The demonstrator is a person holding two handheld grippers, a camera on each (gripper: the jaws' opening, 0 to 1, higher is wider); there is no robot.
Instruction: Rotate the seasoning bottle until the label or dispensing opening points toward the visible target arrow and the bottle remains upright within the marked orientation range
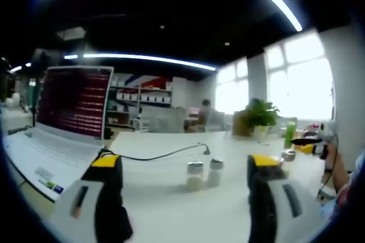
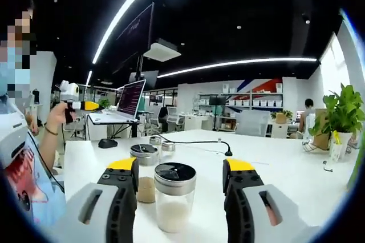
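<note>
In the right gripper view a clear seasoning bottle (image 2: pixel 174 200) with a metal lid and pale powder stands upright on the white table (image 2: pixel 285 163). It sits between the jaws of my right gripper (image 2: pixel 181 166), which is open, with a gap on each side. A second bottle (image 2: pixel 144 181) with tan powder stands just behind it to the left. In the left gripper view both bottles (image 1: pixel 194 175) (image 1: pixel 215 171) stand some way ahead of my left gripper (image 1: pixel 186 163), open with nothing in it.
An open laptop (image 1: pixel 63 117) sits at the table's left side, and a black cable (image 1: pixel 154 156) runs toward the bottles. Two small jars (image 2: pixel 161 142) stand further back. A potted plant (image 2: pixel 341 114) is at the right. A person's hand holds the left gripper (image 2: pixel 77 105).
</note>
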